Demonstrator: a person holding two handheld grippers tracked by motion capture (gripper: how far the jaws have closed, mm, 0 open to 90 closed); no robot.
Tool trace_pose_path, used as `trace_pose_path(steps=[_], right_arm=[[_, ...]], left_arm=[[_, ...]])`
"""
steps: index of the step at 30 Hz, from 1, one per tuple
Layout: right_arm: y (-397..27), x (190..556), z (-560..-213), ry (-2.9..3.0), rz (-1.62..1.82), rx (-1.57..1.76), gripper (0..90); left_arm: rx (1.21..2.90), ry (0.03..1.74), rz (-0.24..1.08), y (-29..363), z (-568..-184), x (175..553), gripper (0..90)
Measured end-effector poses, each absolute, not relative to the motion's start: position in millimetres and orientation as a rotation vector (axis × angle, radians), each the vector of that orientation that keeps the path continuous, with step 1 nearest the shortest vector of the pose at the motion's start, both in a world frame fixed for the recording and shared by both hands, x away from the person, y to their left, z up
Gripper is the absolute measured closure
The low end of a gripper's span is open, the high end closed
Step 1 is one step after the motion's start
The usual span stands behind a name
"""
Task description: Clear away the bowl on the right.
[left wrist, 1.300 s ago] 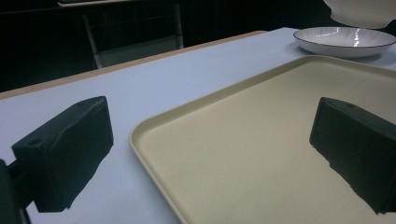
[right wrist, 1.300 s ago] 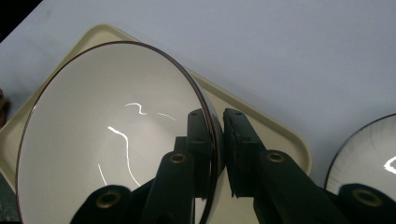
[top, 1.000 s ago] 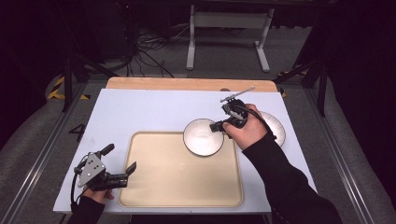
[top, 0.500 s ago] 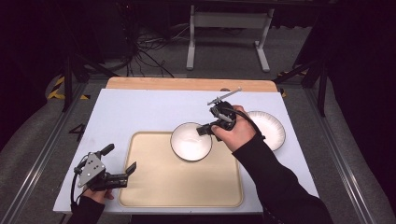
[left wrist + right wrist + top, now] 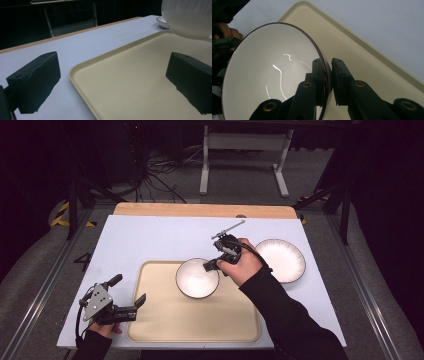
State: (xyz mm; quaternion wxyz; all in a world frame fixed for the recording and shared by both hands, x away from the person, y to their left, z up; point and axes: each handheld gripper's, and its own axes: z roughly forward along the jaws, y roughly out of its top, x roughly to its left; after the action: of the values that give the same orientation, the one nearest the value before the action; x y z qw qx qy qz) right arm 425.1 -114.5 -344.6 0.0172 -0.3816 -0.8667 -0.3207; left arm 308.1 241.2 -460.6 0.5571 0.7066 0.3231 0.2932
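The right gripper (image 5: 212, 265) pinches the rim of the bowl (image 5: 196, 279), one jaw inside, one outside. The bowl sits over the tray's (image 5: 165, 330) far edge, mouth up, seemingly tilted. The left gripper (image 5: 131, 293) hangs spread at the tray's near left corner

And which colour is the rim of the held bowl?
Dark brown on the white bowl, clearest in the right gripper view.

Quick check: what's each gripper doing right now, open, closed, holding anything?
Left gripper: open, nothing between its fingers, beside the tray.
Right gripper: closed on the white bowl's rim, over the tray.
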Motion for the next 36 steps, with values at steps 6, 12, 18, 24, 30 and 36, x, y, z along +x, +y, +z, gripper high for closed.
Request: trace_pose_path(steps=[6,12,18,24,30,36], right_arm=[[-109.3,425.8,-355.5,-2.693,-0.955,-1.19,81.2],[-106.0,427.1,-366.6,-2.694,-0.925,-1.193,81.1],[-102.6,428.2,-376.7,-2.697,-0.899,-1.192,81.0],[-100.2,429.0,-385.1,-2.698,-0.88,-1.189,80.9],[-98.1,429.4,-391.1,-2.689,-0.863,-1.194,80.9],[-98.1,430.4,-397.3,-2.677,-0.845,-1.196,80.7]], left_arm=[[1.667,0.761,0.69,241.2,-460.6,308.0,0.1],[1.666,0.761,0.689,241.3,-460.7,307.9,0.1],[1.661,0.76,0.688,241.4,-460.8,308.0,0.1],[1.664,0.76,0.688,241.6,-460.7,308.0,0.1],[1.663,0.761,0.688,241.6,-460.7,308.1,0.1],[1.657,0.762,0.684,242.2,-460.8,308.3,0.1]])
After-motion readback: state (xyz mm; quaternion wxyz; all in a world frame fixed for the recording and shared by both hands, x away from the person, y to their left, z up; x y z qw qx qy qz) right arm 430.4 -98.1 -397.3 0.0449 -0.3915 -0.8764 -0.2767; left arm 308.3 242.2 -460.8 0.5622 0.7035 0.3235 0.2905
